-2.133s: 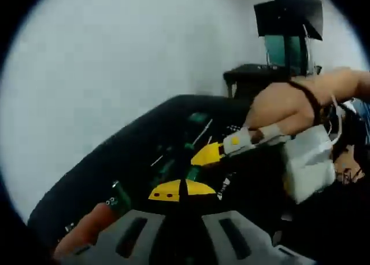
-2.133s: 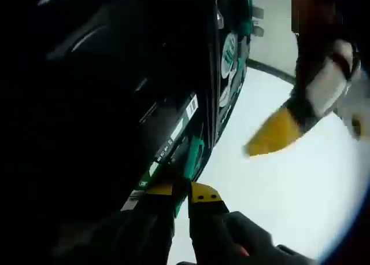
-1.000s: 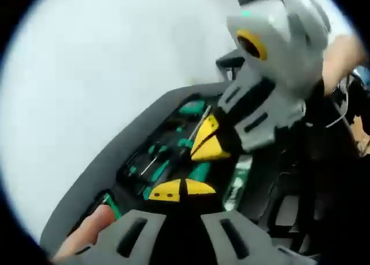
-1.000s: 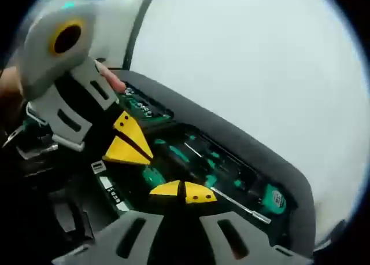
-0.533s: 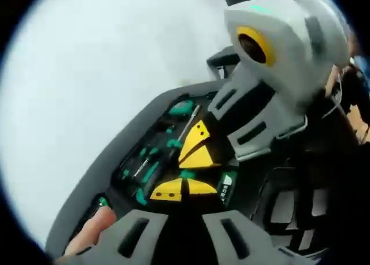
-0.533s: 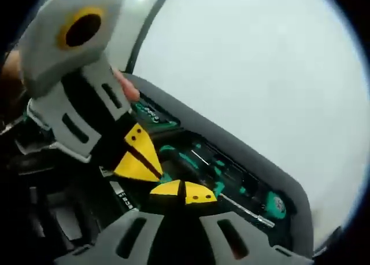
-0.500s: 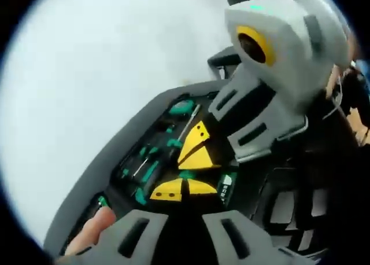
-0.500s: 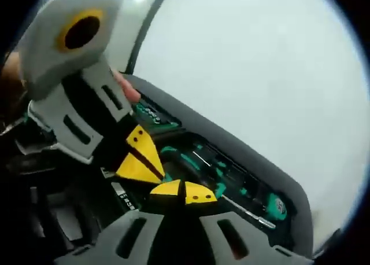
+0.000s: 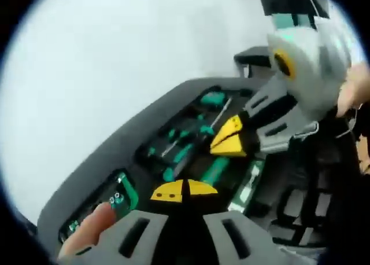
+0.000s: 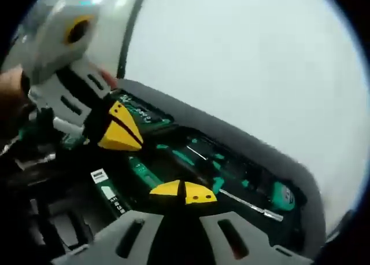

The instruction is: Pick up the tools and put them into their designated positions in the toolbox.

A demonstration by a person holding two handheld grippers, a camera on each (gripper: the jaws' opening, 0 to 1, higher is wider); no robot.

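Both your tongs hang over the open toolbox (image 9: 130, 143), tips angled down into it. Your left tongs (image 9: 184, 190) have their yellow tips pressed together with nothing between them, sitting right above a green-handled tool (image 9: 214, 170) lying in its slot. Your right tongs (image 10: 184, 192) are the same story: tips together, empty, just over the tray; in the left gripper view they (image 9: 230, 137) come in from the right with a hand (image 9: 354, 92) behind them. The tray holds several green-handled screwdrivers (image 10: 184, 156) in their slots, a long metal shaft (image 10: 248, 205) and a green round-ended piece (image 10: 281, 195) at the far end. There's a fingertip (image 9: 91, 226) at the near corner by a green bit holder (image 9: 118, 194). Beyond the grey rim it's bare white worktop (image 10: 248, 62), plenty of room there
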